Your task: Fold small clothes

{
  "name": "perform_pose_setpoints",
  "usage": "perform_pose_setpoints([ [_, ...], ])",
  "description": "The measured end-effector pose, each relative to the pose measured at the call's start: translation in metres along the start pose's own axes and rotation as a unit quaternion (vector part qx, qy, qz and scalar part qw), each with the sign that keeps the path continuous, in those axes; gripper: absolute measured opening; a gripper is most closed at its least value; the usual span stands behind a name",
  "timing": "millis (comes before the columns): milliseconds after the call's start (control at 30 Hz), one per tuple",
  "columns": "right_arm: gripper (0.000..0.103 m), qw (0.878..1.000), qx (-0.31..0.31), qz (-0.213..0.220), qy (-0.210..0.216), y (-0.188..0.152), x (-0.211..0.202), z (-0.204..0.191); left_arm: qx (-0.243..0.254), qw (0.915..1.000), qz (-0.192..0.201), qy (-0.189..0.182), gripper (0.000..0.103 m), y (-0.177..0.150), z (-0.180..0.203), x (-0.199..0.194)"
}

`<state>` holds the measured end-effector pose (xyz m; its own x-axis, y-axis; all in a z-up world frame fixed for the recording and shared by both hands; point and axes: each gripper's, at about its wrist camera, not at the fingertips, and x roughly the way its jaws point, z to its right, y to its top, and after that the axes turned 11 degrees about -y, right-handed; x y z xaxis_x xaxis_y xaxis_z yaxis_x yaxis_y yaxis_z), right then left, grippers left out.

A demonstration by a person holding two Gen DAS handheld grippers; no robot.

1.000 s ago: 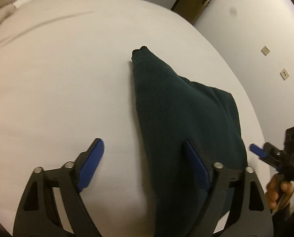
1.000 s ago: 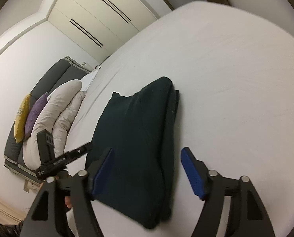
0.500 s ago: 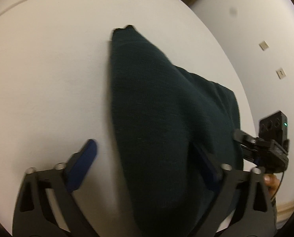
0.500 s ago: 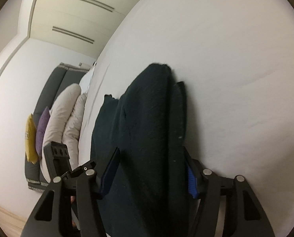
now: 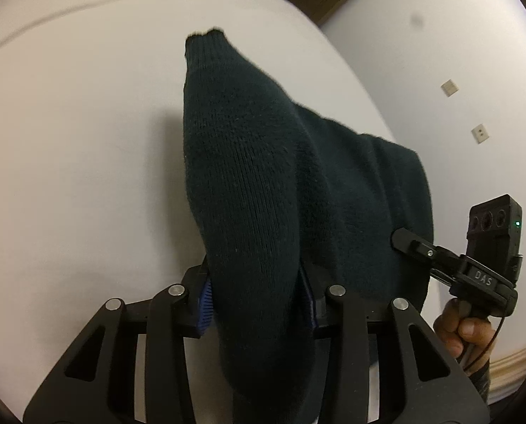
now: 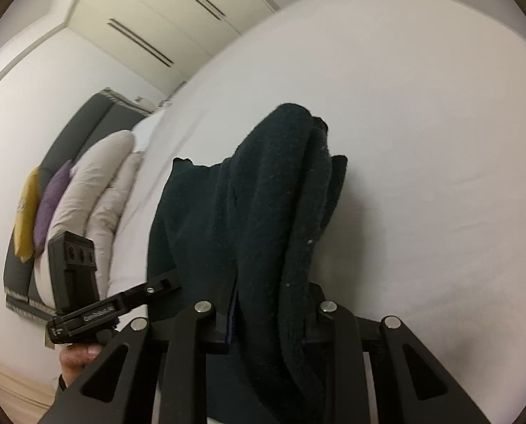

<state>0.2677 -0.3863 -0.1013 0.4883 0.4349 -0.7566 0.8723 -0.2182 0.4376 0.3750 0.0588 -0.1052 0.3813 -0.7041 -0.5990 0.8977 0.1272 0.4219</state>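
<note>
We note the left gripper (image 5: 256, 300) with its jaws closing on a thick roll of the dark green knit sweater (image 5: 249, 183); the blue pads (image 5: 203, 300) press the fabric from both sides, so the bunch sits squarely between them. Beyond the jaws the knit runs forward and tapers to a ribbed cuff (image 5: 201, 40) lying on the white bed (image 5: 79, 148); to the right of the jaws the rest of the garment spreads flat. Further right we see the right gripper (image 5: 404, 240) reaching into the cloth, held by a hand (image 5: 464, 332). In the right wrist view, the right gripper (image 6: 268, 312) is likewise closing its jaws on a folded edge of the sweater (image 6: 273, 194), fabric filling the gap. Left of those jaws the left gripper (image 6: 164, 286) meets the garment. Farther out lie pale pillows (image 6: 97, 180), a purple cushion (image 6: 52, 201) and a yellow cushion (image 6: 28, 212).
</note>
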Motion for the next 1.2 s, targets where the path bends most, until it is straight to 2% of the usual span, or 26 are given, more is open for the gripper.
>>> perform_pose_setpoints([
  [100,0.027,1.0,-0.017,0.014,0.019,-0.012,-0.032,-0.027,0.009,0.9998,0.017,-0.004,0.037,-0.012,0.012,-0.051],
  [300,0.026,0.996,-0.048,0.013,0.069,-0.048,-0.08,-0.09,0.04,0.9983,0.043,0.008,0.037,-0.037,0.03,-0.153],
  [467,0.026,0.993,-0.06,0.013,0.096,-0.082,-0.098,-0.123,0.044,0.9979,0.045,0.017,0.037,-0.08,0.036,-0.2],
  [633,0.026,0.994,-0.038,-0.01,0.106,-0.122,-0.088,-0.121,0.027,0.999,0.03,0.021,0.037,-0.117,0.027,-0.189],
  [767,0.026,0.996,-0.017,-0.017,0.092,-0.138,-0.065,-0.104,0.009,0.9994,0.013,0.03,0.038,-0.145,-0.001,-0.159],
  [900,0.026,0.997,0.009,-0.041,0.064,-0.151,-0.025,-0.084,-0.005,0.9979,-0.01,0.064,0.04,-0.158,-0.03,-0.112],
  [1000,0.026,0.998,0.033,-0.037,0.04,-0.159,-0.002,-0.057,-0.011,0.9972,0.003,0.074,0.048,-0.162,-0.04,-0.106],
  [1033,0.032,0.998,0.04,-0.036,0.035,-0.162,0.005,-0.048,-0.007,0.9968,0.006,0.08,0.054,-0.163,-0.04,-0.106],
  [1067,0.038,0.998,0.042,-0.034,0.034,-0.167,0.007,-0.041,0.012,0.9949,0.01,0.1,0.059,-0.164,-0.035,-0.104],
  [1133,0.038,0.998,0.037,-0.02,0.037,-0.174,0.01,-0.034,0.043,0.9911,0.015,0.125,0.067,-0.168,-0.028,-0.1],
  [1200,0.039,0.999,0.024,-0.007,0.034,-0.178,0.007,-0.032,0.054,0.9889,0.023,0.137,0.075,-0.167,-0.027,-0.097],
])
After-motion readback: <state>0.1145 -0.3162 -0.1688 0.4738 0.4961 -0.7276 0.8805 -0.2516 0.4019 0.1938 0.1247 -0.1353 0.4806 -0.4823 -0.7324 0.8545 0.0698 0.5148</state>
